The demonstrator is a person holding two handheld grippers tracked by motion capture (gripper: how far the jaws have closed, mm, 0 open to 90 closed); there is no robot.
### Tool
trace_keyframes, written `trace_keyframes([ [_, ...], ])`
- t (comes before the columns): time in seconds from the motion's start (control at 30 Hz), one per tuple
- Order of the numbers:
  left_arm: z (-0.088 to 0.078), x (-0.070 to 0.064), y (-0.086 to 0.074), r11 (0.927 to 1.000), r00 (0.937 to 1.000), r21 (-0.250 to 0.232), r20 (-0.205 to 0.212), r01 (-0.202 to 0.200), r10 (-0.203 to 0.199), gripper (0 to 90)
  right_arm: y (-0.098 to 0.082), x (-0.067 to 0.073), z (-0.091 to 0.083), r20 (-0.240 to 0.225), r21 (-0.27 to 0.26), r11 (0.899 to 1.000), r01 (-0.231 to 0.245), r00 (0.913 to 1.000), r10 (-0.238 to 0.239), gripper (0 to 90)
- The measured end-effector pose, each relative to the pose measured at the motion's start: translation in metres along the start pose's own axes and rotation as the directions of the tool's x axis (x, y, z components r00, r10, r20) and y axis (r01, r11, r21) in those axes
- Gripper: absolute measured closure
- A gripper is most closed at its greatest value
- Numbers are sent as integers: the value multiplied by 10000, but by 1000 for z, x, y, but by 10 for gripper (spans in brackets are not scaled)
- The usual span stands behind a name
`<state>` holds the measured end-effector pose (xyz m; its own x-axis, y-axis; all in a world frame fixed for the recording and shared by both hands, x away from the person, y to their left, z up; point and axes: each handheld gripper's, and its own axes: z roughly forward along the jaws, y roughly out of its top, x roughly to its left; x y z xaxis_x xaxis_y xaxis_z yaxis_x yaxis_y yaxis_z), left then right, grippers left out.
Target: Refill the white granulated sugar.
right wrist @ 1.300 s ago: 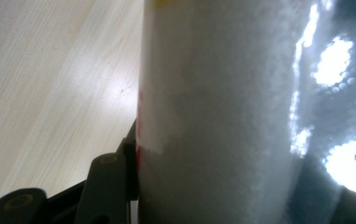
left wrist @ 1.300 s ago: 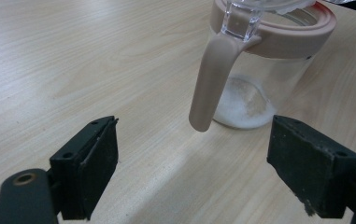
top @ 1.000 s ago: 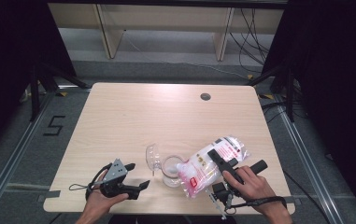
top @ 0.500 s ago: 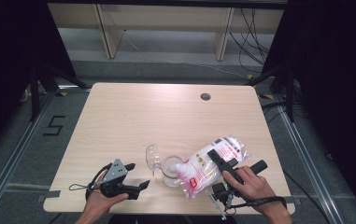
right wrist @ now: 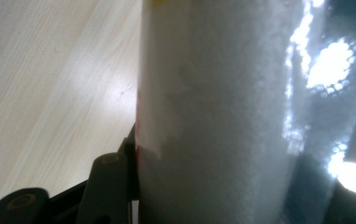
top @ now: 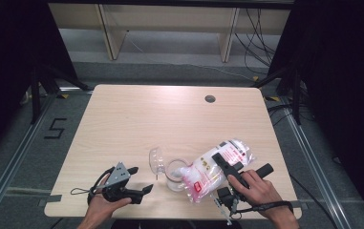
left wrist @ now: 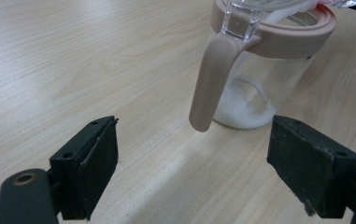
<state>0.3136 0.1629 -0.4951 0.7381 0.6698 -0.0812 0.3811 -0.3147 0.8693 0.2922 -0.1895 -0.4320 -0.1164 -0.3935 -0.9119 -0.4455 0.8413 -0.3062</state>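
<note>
while tipped over the jar, held firmly: clear bag [top: 215,167] of white granules, clamped across its middle by right gripper [top: 227,168], jaws part-closed on the bulging plastic, pads pressed to the film as confirmed in the right gripper view [right wrist: 213,116]. bag positioned near table's [top: 170,114] front edge, at roughly 5 o'clock from table centre, mouth end angled down toward 8 o'clock and resting at the jar rim. glass jar [top: 174,174] standing upright just at 9 o'clock of the bag, touching it; pink collar [left wrist: 297,35] and pink hanging latch or scoop handle [left wrist: 210,84] noted; hinged clear lid [top: 156,160] swung open toward 10 o'clock. thin layer of white granules [left wrist: 245,105] seen at jar bottom, so fill judged barely begun. left gripper [top: 136,188] resting low on table at 9 o'clock of the jar, well short of contact, jaws spread wide and empty, jar framed between them at a distance in the left gripper view [left wrist: 194,163].

step in hand, by judgement: pouring from bag into jar, early stage.

next move, by judgement: calls for raising the bag's rear end further to keep granules running, mouth kept inside the rim; possibly bracing the jar with the free gripper against tipping. risk noted: spill onto table if the soft bag mouth slips off the collar.
</note>
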Motion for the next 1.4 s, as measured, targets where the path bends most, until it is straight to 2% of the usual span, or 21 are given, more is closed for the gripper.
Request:
trace_keyframes([
  [0.53, 0, 0, 0, 10000, 10000, 3, 6, -3, 3, 161, 0, 0, 0, -6, -29, 10000, -50, 10000, 50, 539],
  [0.57, 1, -2, -1, 9995, 9995, -18, 36, 304, -304, 161, 0, 0, 0, -3, -24, 10000, -84, 10000, 84, 539],
  [0.7, 1, 0, 0, 10000, 10000, -5, 75, 24, -24, 161, 0, 0, 0, -106, 23, 10000, -61, 9999, 61, 541],
  [0.73, 1, 0, 0, 10000, 10000, -5, 75, 24, -24, 161, 0, 0, 0, -106, 23, 10000, -61, 9999, 61, 541],
  [0.77, 1, -2, -1, 9996, 9996, -10, 43, 292, -292, 161, 0, 0, 0, -110, 1, 10000, -46, 9999, 46, 541],
  [1.1, 0, -1, 0, 9998, 9998, -1, -12, 195, -195, 161, 0, 0, -1, -25, -64, 9999, -93, 10000, 93, 543],
  [1.23, 1, -2, -1, 9996, 9996, -8, 15, 282, -282, 161, 0, 0, -1, -4, -17, 9999, -129, 9999, 129, 544],
  [1.33, 0, -1, 0, 9998, 9998, 0, -13, 214, -214, 160, -1, 0, -1, -4, -5, 9999, -113, 9999, 113, 545],
  [1.37, 0, 0, 0, 10000, 10000, -1, 9, 5, -5, 161, -1, 0, -2, 17, 6, 9999, -118, 9999, 118, 545],
  [1.4, 0, 0, 0, 10000, 10000, 9, 10, -19, 19, 161, -1, 0, -2, 20, 16, 9999, -111, 9999, 111, 545],
])
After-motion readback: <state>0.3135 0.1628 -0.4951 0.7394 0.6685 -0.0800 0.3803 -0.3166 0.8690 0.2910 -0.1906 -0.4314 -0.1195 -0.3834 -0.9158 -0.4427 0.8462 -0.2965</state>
